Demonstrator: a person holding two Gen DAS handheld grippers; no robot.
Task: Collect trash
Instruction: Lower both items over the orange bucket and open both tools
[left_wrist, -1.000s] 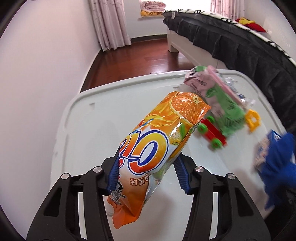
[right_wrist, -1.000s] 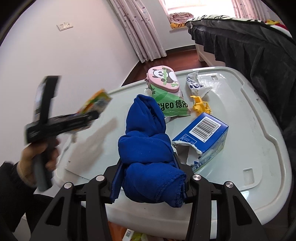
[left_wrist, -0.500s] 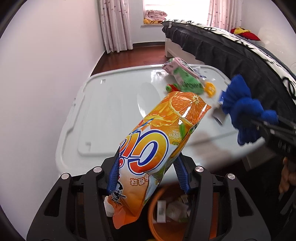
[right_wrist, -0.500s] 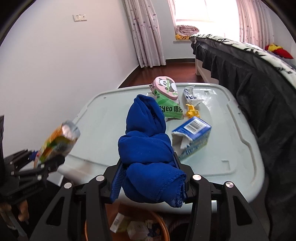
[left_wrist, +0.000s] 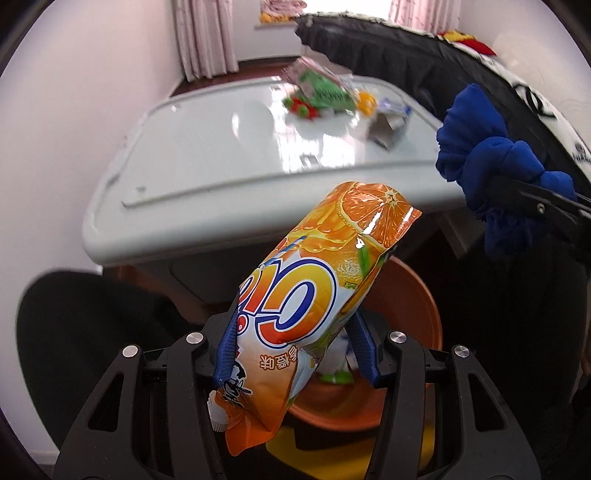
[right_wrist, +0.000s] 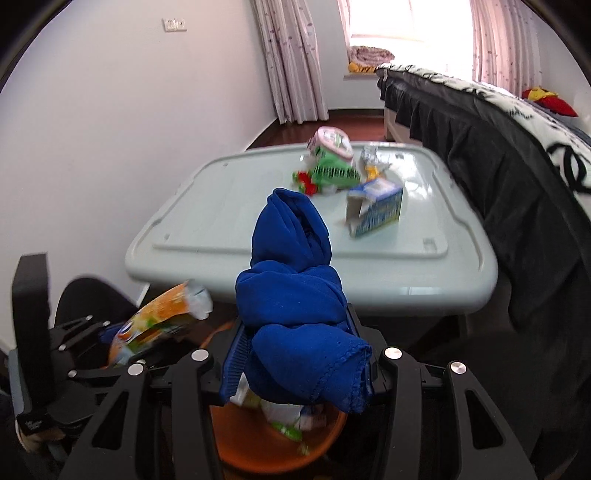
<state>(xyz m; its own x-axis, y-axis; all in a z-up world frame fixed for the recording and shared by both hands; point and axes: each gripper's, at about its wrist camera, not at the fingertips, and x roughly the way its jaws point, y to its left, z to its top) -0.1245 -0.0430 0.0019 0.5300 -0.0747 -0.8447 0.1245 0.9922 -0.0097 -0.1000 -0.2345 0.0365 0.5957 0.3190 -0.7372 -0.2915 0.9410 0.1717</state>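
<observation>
My left gripper (left_wrist: 297, 350) is shut on an orange juice pouch (left_wrist: 314, 295) and holds it above an orange trash bin (left_wrist: 413, 314). The pouch also shows at the left in the right wrist view (right_wrist: 162, 321). My right gripper (right_wrist: 301, 365) is shut on a bunched blue cloth (right_wrist: 295, 306), over the same bin (right_wrist: 280, 443), which holds wrappers. The cloth shows at the right in the left wrist view (left_wrist: 491, 147).
A pale storage-box lid (right_wrist: 236, 225) serves as a table beyond the bin. On it lie a green wrapper (right_wrist: 336, 170), a blue-white carton (right_wrist: 376, 210) and small toys. A dark-draped bed (right_wrist: 517, 166) runs along the right. A white wall stands at the left.
Both grippers have pulled back from the lid and dropped lower, so the orange bin now lies under them. Both still hold their loads.
</observation>
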